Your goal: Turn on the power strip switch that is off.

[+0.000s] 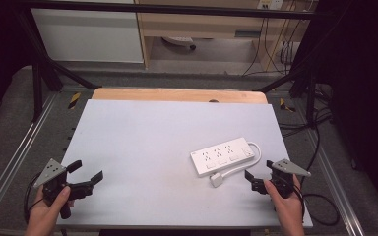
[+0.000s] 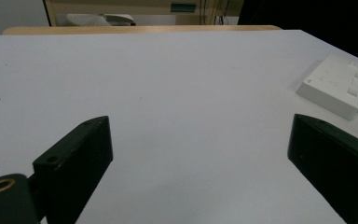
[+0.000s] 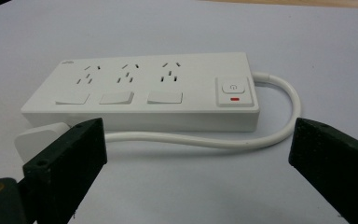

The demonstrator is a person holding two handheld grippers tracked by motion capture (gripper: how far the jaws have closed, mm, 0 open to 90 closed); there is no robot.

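You hold left gripper (image 1: 86,172) near table's (image 1: 142,132) front-left corner, jaws spread, empty. Right gripper (image 1: 257,180) near front-right corner, jaws wide, faces white power strip (image 1: 222,156); plug (image 1: 217,179) just ahead, likely ready for grasp.

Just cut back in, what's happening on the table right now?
A person holds a hand-held gripper in each hand near the table's front edge. The left hand-held gripper is open over bare surface, holding nothing. The right hand-held gripper is also open and empty, pointed at a white power strip lying flat just ahead of it. The strip's cord loops round to its plug beside it. Nothing is gripped yet.
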